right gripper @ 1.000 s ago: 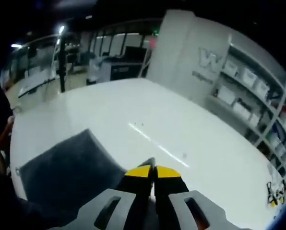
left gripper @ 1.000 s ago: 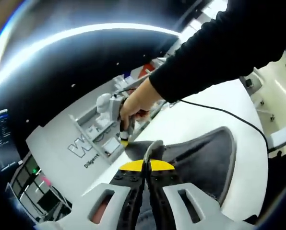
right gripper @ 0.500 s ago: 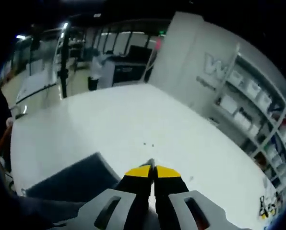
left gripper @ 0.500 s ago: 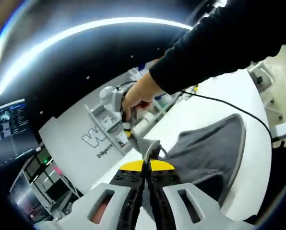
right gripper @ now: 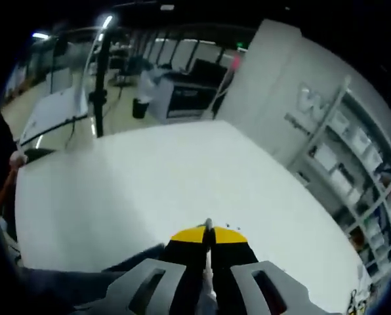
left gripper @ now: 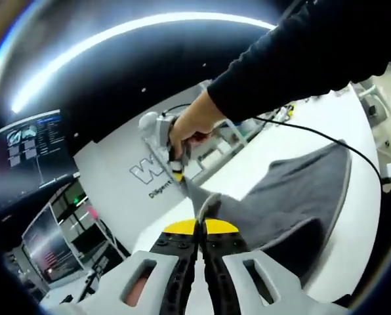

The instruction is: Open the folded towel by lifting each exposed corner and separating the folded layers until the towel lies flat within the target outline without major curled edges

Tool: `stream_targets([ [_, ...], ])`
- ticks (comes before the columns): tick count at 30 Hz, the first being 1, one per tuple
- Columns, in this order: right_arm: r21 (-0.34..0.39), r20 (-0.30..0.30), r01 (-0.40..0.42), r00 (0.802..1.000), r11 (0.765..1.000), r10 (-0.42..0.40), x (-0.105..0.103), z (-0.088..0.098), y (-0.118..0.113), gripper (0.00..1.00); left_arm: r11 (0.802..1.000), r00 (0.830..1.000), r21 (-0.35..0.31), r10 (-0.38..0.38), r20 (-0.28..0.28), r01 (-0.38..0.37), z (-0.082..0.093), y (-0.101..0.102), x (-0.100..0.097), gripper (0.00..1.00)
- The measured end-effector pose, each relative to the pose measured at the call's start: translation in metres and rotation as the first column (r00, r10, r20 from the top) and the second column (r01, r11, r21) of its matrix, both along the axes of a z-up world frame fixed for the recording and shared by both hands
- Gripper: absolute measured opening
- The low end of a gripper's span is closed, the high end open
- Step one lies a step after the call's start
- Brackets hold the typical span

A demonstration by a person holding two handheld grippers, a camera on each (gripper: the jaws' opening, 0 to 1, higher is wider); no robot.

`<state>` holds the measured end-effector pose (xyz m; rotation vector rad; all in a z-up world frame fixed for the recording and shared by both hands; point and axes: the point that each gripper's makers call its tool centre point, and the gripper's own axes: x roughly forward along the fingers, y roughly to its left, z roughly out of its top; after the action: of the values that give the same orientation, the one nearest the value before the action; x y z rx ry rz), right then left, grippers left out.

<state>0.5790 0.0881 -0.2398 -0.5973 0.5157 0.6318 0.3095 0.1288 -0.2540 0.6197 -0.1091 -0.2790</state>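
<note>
The left gripper (left gripper: 199, 226) pinches a corner of the grey towel (left gripper: 294, 197), lifted above the white table (left gripper: 359, 131). The right gripper (right gripper: 208, 231), jaws together, clamps another corner. The wall lettering (left gripper: 146, 174) starts with "W"; the rest is unreadable.

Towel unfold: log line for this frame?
left gripper: shut on towel | right gripper: shut on towel | towel: lifted off table

Grey towel (left gripper: 294, 197) of matt, napped cloth (terry-like), glossy smooth white table (right gripper: 149, 177)
</note>
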Motion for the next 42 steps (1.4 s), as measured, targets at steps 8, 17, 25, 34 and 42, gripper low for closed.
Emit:
stream_targets([
  [8,-0.014,-0.003,-0.064,0.998,0.998,0.064,0.001,-0.005,0.056,0.0,0.994,0.994,-0.034,0.106,-0.014,-0.106,-0.008,0.054,0.001,0.01],
  [17,-0.02,-0.026,-0.131,0.991,0.991,0.131,0.004,-0.022,0.122,0.0,0.976,0.977,-0.052,0.211,-0.041,-0.213,-0.021,0.108,-0.004,0.01],
  [25,-0.022,-0.056,-0.181,0.982,0.983,0.179,-0.002,-0.046,0.17,0.0,0.959,0.959,-0.062,0.272,-0.082,-0.277,-0.034,0.138,-0.002,0.01],
  [34,-0.026,-0.071,-0.216,0.974,0.976,0.214,-0.009,-0.062,0.205,0.0,0.935,0.934,-0.064,0.34,-0.11,-0.348,-0.055,0.178,-0.006,0.01],
  [42,0.006,-0.074,-0.244,0.967,0.97,0.244,-0.019,-0.072,0.243,0.0,0.913,0.912,-0.068,0.392,-0.121,-0.402,-0.063,0.205,-0.012,0.01],
])
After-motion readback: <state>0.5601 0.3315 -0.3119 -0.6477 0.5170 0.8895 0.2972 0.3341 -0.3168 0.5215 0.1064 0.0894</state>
